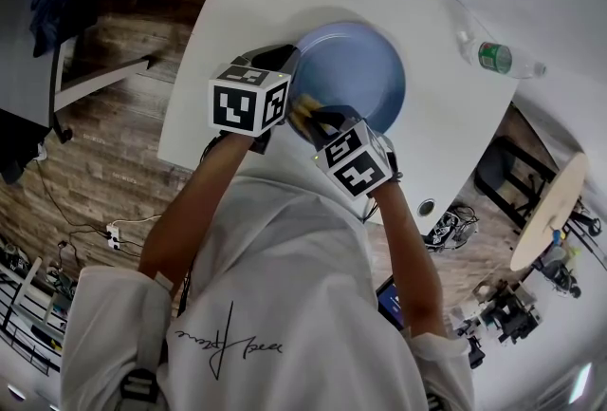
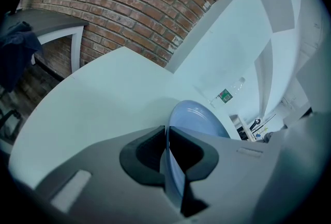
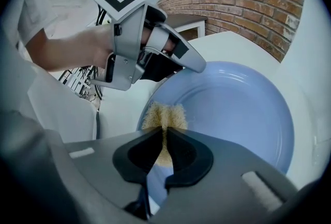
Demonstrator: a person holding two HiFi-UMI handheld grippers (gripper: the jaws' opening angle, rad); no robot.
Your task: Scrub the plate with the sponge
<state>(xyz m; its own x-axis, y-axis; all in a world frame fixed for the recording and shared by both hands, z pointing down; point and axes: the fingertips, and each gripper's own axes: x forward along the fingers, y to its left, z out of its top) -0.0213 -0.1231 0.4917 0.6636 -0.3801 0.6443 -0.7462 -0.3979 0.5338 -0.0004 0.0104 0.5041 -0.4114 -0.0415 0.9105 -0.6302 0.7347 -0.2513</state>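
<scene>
Pinching plate [image 3: 232, 109] rim, left hand-held gripper [image 2: 166, 140]; right hand-held gripper [image 3: 164, 140] clamps sponge [image 3: 164, 116].

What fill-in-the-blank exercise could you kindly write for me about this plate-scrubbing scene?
The left gripper is clamped on the rim of the round ____ plate.
The right gripper pinches a yellowish fibrous ____ at that plate's edge.
A clear plastic bottle with a ____ label lies on the white table.
Missing words: blue; sponge; green.
</scene>
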